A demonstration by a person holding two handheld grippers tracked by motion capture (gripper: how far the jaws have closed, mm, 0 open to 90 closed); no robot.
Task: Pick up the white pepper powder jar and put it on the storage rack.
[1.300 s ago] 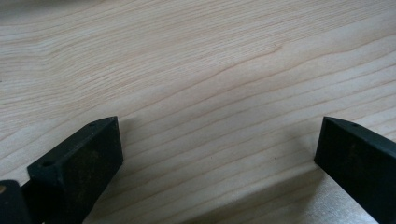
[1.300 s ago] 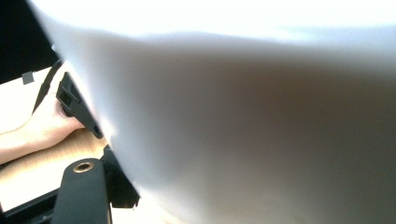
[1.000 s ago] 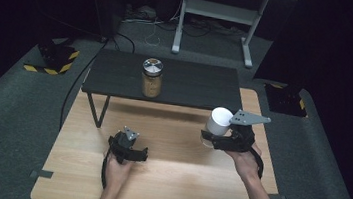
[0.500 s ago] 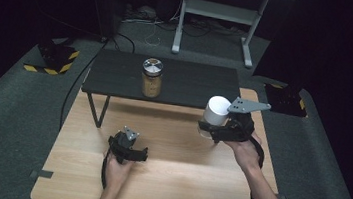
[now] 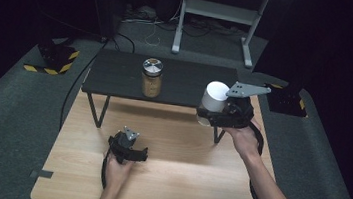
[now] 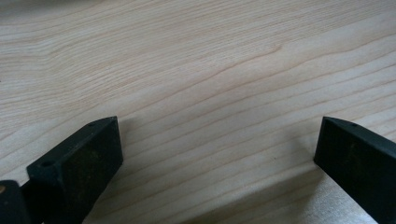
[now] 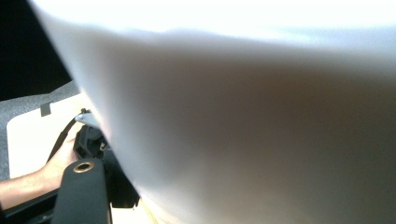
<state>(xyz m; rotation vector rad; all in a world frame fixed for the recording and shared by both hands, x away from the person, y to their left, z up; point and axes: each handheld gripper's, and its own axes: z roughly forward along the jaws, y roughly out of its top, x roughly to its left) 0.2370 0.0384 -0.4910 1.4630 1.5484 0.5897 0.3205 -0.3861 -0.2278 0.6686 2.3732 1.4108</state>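
My right gripper (image 5: 209, 114) is shut on a white cup (image 5: 213, 97) and holds it in the air at the right end of the low black table (image 5: 117, 75). In the right gripper view the cup's white wall (image 7: 243, 116) looms close, with one black finger (image 7: 84, 196) at the lower left. My left gripper (image 5: 127, 138) rests on the wooden table (image 5: 180, 180) near its left front. Its jaws stand open over bare wood (image 6: 217, 93), nothing between them.
A glass jar with a metal lid (image 5: 151, 78) stands on the black table's middle. Grey carpet surrounds the wooden table. A white metal frame (image 5: 214, 13) stands at the back. Cables trail from both grippers.
My right gripper has risen with the white cup and drifted left and away, toward the black table's right end. The left gripper has stayed put.
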